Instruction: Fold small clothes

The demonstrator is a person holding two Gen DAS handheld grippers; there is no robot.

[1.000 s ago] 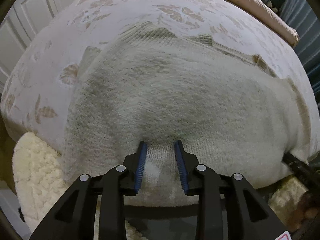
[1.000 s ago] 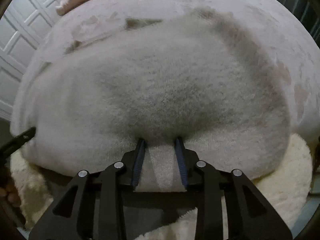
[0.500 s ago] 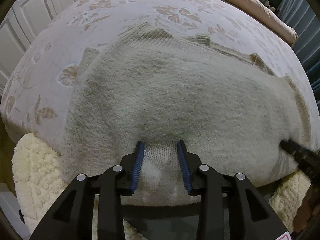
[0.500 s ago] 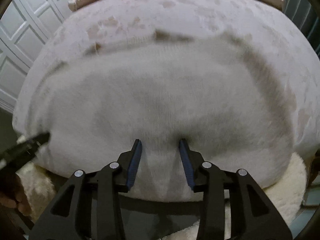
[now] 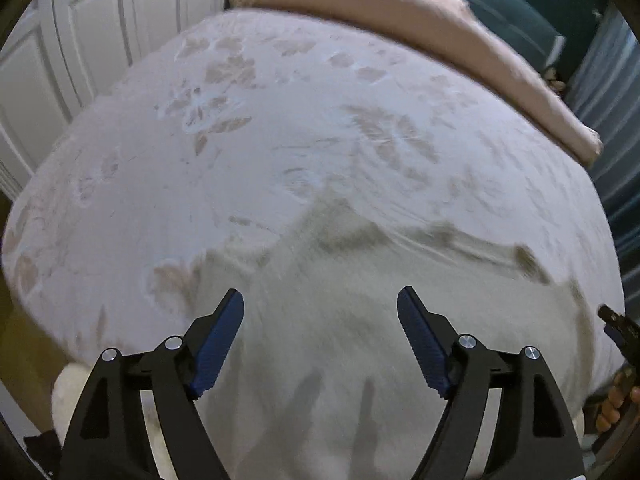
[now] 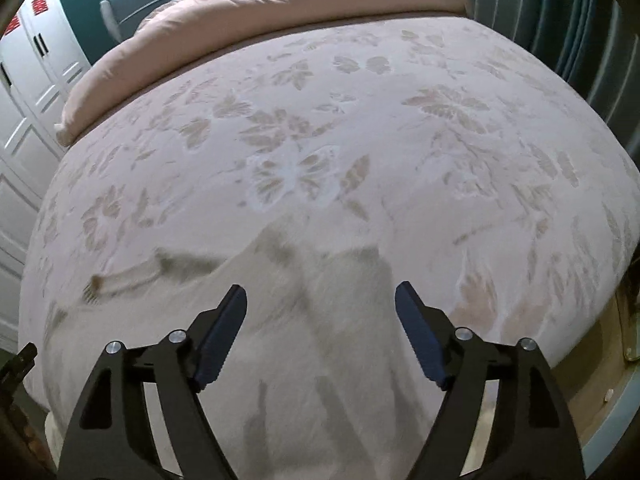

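Observation:
A cream knitted sweater [image 5: 360, 320] lies spread on the near part of the bed; it also shows in the right wrist view [image 6: 304, 340]. My left gripper [image 5: 320, 312] is open and empty, held above the sweater's near left part. My right gripper [image 6: 320, 312] is open and empty, held above the sweater's near right part. The other gripper's tip shows at the right edge of the left wrist view [image 5: 616, 324] and at the left edge of the right wrist view [image 6: 18, 360]. The sweater's near hem is hidden behind the gripper bodies.
The bed has a pale pink bedspread [image 6: 360, 140] with leaf and butterfly patterns. A folded pink duvet [image 5: 400, 20] lies along the far edge. White wardrobe doors [image 5: 80, 40] stand at the left. A fluffy cream rug [image 5: 68, 384] lies below the bed edge.
Both grippers have opened and let go of the sweater's hem. Both have lifted and pulled back, so more of the bed is in view.

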